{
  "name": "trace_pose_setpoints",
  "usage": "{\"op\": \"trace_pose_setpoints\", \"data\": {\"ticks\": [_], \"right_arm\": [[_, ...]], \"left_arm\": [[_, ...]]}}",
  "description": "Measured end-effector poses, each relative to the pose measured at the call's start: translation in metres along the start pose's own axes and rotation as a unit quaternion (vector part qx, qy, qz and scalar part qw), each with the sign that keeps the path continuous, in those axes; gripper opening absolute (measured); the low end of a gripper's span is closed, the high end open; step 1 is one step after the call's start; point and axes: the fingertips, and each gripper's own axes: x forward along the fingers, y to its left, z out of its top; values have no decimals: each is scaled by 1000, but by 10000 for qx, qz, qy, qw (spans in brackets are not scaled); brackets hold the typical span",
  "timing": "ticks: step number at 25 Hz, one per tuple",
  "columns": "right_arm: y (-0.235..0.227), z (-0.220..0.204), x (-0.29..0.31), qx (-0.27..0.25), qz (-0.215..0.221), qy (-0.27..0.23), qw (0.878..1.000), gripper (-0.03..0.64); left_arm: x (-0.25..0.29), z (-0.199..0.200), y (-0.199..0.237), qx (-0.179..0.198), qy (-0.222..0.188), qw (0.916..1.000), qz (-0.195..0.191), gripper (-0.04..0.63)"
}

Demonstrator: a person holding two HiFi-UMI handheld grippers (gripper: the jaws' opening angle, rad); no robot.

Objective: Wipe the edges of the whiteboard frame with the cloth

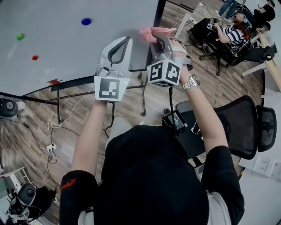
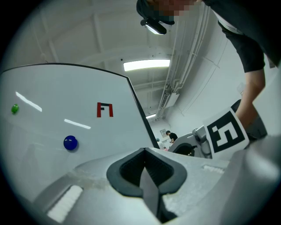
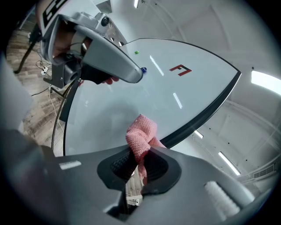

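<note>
R gripper (image 1: 161, 40) was pinching the pink cloth (image 1: 154, 31) at upper centre of the head view, just beside the whiteboard frame (image 1: 159, 12). L gripper (image 1: 124, 41) was pressed together w/ nothing in it. Risk, imo: only a small bunch was gripped, so dragging it along the edge could tug it free.

The cloth (image 3: 141, 134) is pink with a coarse woven texture. It is bunched and twisted into a knotted wad, pinched between the closed jaws of the right gripper (image 3: 139, 158) and poking out past their tips. It sits at the right-hand edge of the whiteboard (image 1: 79, 48), just beside the frame (image 3: 206, 116); contact with the frame cannot be judged. The whiteboard is glossy white, and its frame is a thin dark strip running along its edges.
</note>
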Motion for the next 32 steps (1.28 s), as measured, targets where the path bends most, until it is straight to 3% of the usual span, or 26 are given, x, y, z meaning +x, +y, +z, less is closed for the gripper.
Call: {"op": "trace_pose_setpoints", "data": {"ticks": [32], "right_arm": [[32, -12, 4, 244, 173, 210, 9993, 31]], "left_arm": [[-1, -24, -7, -173, 245, 9995, -5, 2]]}}
